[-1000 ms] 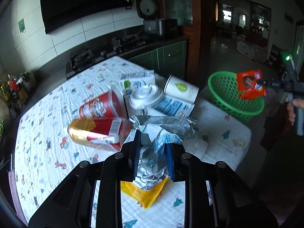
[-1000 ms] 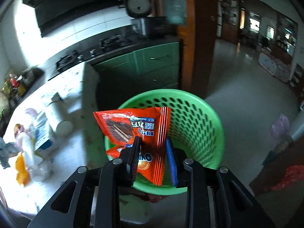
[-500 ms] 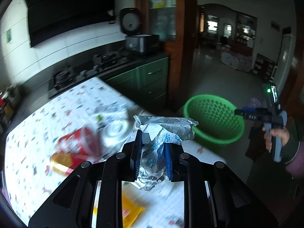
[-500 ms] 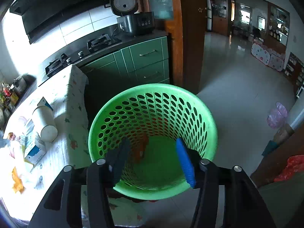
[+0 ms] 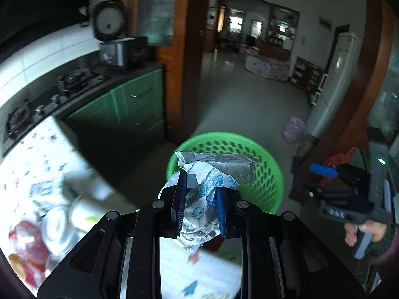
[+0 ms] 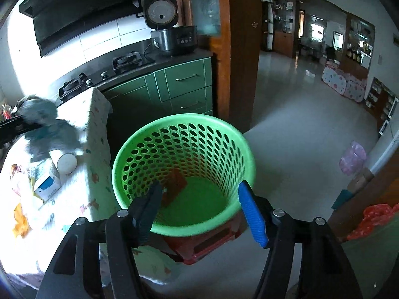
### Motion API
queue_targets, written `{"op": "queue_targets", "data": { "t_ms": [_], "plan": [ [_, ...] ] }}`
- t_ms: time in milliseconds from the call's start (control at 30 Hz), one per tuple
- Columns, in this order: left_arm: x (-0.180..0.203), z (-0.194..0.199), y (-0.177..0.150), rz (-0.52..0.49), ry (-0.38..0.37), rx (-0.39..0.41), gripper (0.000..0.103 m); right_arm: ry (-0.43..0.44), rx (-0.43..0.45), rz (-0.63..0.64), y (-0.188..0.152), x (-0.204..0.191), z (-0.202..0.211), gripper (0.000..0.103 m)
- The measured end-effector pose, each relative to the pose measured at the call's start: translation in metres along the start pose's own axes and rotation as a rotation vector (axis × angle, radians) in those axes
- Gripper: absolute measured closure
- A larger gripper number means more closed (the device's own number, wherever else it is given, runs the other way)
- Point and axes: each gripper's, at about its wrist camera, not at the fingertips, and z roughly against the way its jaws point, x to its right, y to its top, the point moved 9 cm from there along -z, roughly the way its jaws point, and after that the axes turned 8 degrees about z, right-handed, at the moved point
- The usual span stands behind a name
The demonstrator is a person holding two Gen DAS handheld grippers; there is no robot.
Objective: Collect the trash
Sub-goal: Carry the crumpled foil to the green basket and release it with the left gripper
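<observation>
The right gripper (image 6: 202, 206) hangs over the green basket (image 6: 184, 122) with its jaws spread wide and nothing between them. 1 second ago it clamped an orange snack wrapper above the rim; now that wrapper (image 6: 174, 186) lies on the basket floor, against the perforated wall nearest the table. So 1 piece of trash is delivered, and this gripper is free to go back for another.

The left gripper (image 5: 200, 204) is clenched on a crumpled foil-and-paper wrapper (image 5: 212, 174), pinched at its middle with the loose top flaring above the fingers. 1 second ago it held this same wrapper low over the table among the other litter; since then it has lifted and swung toward the basket, and the wrapper now shows in front of the basket's near rim in the left wrist view. I cannot tell whether it is truly over the opening or short of it; the right wrist view shows a blurred grey bundle over the table edge beside the basket, which suggests short of it.

On the table (image 6: 94, 174) beside the basket, more remains: a white paper cup (image 6: 65, 162) on its side, a blue-and-white carton (image 6: 46, 185) just beyond it, and blurred red and yellow packaging farther from the basket. The task seems early, with 1 item in, 1 on its way and several still to fetch. The next step is likely carrying the wrapper past the rim before releasing.
</observation>
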Motion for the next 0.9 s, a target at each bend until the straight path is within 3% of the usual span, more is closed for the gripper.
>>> {"op": "queue_targets", "data": {
  "t_ms": [400, 567, 700, 767, 900],
  "plan": [
    [0.054, -0.086, 0.003, -0.014, -0.065, -0.096, 0.077, -0.014, -0.027, -0.051, -0.029, 0.026, 0.014, 0.039],
    [0.059, -0.098, -0.002, -0.003, -0.063, -0.113, 0.049, -0.008, -0.034, -0.064, -0.035, 0.028, 0.015, 0.039],
    [0.058, -0.088, -0.005, 0.001, -0.055, -0.102, 0.044, -0.001, -0.030, -0.059, -0.033, 0.026, 0.015, 0.039],
    [0.053, -0.084, -0.005, 0.002, -0.032, -0.095, 0.036, 0.009, -0.024, -0.055, -0.030, 0.023, 0.015, 0.039],
    [0.043, -0.073, -0.004, 0.018, -0.017, -0.077, 0.034, 0.025, -0.013, -0.040, -0.025, 0.017, 0.015, 0.038]
  ]
}}
